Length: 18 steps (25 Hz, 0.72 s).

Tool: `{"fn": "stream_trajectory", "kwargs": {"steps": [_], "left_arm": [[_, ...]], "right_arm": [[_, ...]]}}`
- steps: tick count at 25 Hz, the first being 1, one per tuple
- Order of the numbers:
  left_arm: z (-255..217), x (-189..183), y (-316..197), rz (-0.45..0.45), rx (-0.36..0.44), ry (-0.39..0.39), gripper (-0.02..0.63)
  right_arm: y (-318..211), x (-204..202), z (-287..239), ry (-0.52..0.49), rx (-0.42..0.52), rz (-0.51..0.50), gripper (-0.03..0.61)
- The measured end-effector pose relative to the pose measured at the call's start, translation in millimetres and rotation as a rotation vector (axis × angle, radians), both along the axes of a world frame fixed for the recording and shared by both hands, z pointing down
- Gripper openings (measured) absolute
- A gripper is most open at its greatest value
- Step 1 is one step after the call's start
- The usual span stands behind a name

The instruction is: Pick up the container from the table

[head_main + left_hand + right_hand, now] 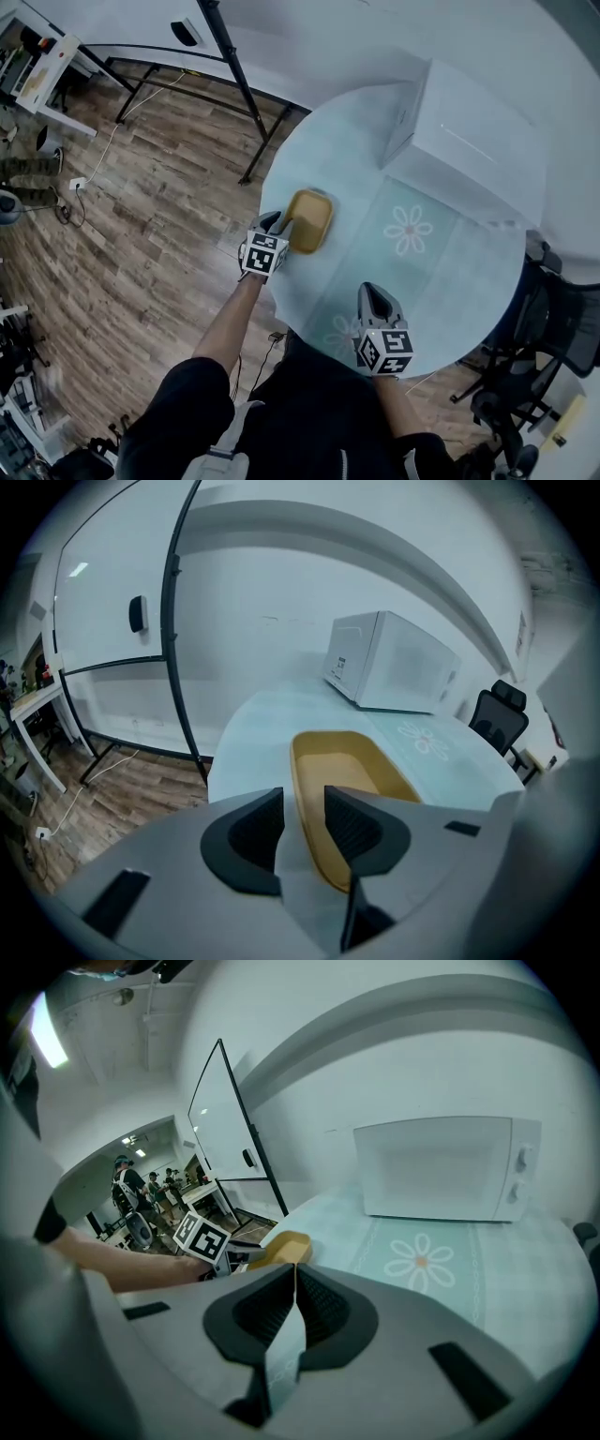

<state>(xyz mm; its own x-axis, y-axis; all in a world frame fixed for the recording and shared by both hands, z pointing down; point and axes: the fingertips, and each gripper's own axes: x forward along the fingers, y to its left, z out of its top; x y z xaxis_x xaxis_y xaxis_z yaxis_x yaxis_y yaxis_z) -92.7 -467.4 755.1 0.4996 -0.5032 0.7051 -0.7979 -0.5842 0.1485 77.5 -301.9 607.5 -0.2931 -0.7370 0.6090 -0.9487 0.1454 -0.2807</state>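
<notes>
Pick-up not yet done. Yellow container (310, 219) lay flat on round table (450, 281), left of centre in head view, close to table's left edge; bottom-centre in left gripper view.

Left gripper (303, 806) sat right at container's near end: one jaw outside the wall, other inside the container, rim betw. them. Jaws part-way apart, w/ sliver of table showing betw. outer pad and wall, so judged not clamped yet, no grip made.

Right gripper (373, 292) sat lower centre-right of head view, over table's near edge, well apart from container. Jaws pressed together, nothing betw. them. Looked idle for this job.

White microwave (469, 141) stood upper right, clear of the work.

Approx. progress: reach + alignment on rim done. Left to do: squeeze onto rim, confirm hold, lift off table. One-sided grip on a thin rim judged likely to let far end sag, so slow, level lift advised.
</notes>
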Motion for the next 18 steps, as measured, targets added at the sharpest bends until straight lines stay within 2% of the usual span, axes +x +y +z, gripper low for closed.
{"fn": "stream_trajectory", "kwargs": {"steps": [4,11,18], "left_arm": [[9,2,-1,0.004,-0.025,-0.002,0.136],[25,1,-2,-0.001,-0.055,-0.059,0.052],[24,0,1,-0.015,-0.071,-0.038,0.028]], "right_arm": [[-1,1,-1,-0.001,-0.003,0.008,0.026],[-1,5,2,-0.004,-0.007,0.026,0.026],[5,7,3,-0.005,-0.01,0.033,0.026]]}}
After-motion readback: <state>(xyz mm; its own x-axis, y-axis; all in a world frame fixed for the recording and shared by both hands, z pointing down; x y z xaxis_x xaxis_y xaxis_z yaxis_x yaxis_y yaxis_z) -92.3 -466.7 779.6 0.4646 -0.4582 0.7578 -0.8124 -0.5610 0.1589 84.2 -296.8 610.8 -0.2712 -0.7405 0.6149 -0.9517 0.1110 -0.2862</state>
